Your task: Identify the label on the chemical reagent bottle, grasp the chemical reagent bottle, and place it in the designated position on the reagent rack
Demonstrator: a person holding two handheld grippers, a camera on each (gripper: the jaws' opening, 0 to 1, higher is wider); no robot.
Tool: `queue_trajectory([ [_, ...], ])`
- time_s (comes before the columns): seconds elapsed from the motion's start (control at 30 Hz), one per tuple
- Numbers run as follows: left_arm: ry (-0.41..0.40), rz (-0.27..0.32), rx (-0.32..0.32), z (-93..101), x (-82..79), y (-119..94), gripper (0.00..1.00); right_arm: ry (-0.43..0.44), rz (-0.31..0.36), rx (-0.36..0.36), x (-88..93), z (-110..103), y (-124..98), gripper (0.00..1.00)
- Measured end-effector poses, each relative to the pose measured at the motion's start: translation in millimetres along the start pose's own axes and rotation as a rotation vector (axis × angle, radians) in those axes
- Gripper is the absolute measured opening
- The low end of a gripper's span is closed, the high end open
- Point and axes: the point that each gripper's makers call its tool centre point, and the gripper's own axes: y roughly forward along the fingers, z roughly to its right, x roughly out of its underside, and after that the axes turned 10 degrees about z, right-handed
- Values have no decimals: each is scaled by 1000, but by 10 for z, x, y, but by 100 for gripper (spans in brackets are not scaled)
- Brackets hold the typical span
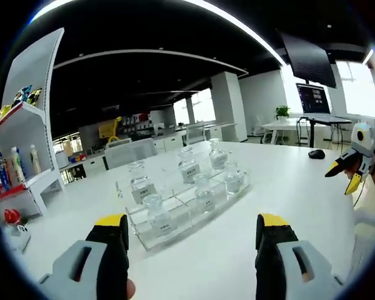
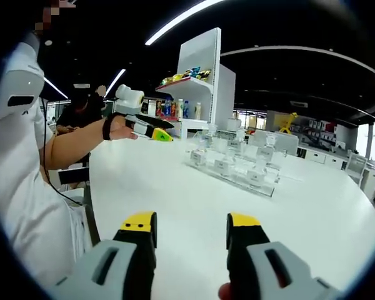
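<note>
A clear acrylic reagent rack [image 1: 175,228] stands on the white table [image 1: 294,187], a short way ahead of my left gripper [image 1: 192,232]. Several glass reagent bottles with white labels stand in two rows on it, among them one at the near left [image 1: 157,215] and one at the back [image 1: 189,167]. The labels are too small to read. My left gripper is open with nothing between its yellow-tipped jaws. In the right gripper view the rack [image 2: 262,185] lies farther off, and my right gripper [image 2: 192,228] is open and holds nothing. A hand carries the left gripper [image 2: 151,131] above the table's left edge.
A white shelf unit [image 1: 31,125] with bottles and packets stands to the left of the table, also the shelf unit [image 2: 200,87]. A monitor [image 1: 312,97] and a mouse [image 1: 316,154] sit at the far right. A person's torso [image 2: 25,187] fills the left side.
</note>
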Motion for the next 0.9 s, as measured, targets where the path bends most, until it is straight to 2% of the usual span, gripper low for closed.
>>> queue_trajectory([
  [0.2, -13, -11, 6, 46, 39, -164, 83, 7, 0, 26, -34, 55, -6, 46],
  [0.37, -17, 6, 31, 195, -76, -336, 83, 16, -1, 33, -37, 64, -5, 46],
  [0.5, -42, 10, 53, 242, -92, -442, 83, 20, -5, 40, -36, 74, -12, 46],
  [0.73, -69, -35, 65, 265, 27, -652, 81, 28, -4, 69, -67, 147, -39, 47],
  [0.9, -76, -34, 51, 281, -40, -792, 80, 29, -9, 63, -81, 146, -46, 49],
])
